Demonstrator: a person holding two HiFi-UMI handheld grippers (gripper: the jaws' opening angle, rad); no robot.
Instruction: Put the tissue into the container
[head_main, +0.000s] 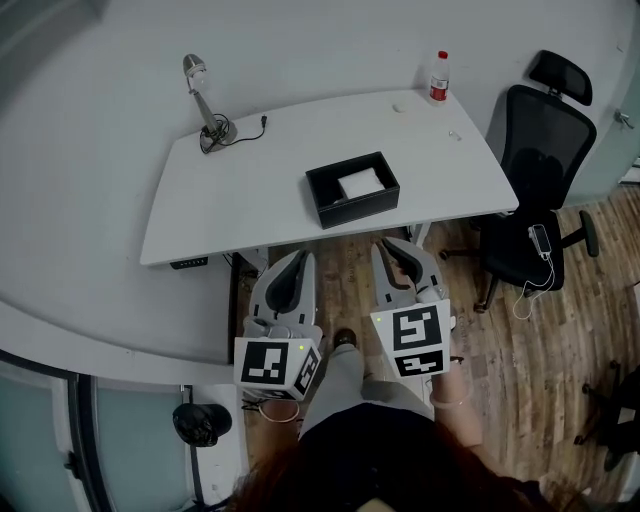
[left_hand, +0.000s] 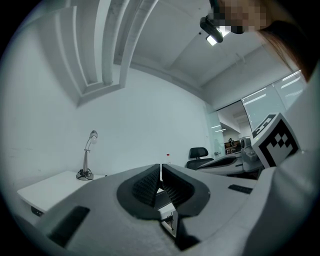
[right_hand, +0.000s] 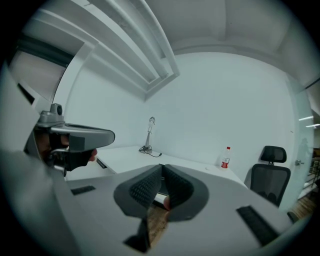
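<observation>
I am seeing the container (head_main: 325, 195) sitting mid-worktop (head_main: 250, 190), the tissue (head_main: 359, 184) lying inside it. The lamp (head_main: 205, 110) is standing far left, the bottle (head_main: 438, 77) far right, the chair (head_main: 540, 160) beside the right end. My left claw (head_main: 300, 256) and right claw (head_main: 392, 246) are hovering side by side before the near edge.

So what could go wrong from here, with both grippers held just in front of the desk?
The container sits near the front edge of the desk, so a clumsy reach might shove it off. Both the left gripper and right gripper have fingers shut and empty; pushing in like that might just crumple the tissue lying inside. The bottle at the far edge looks easy to tip.
</observation>
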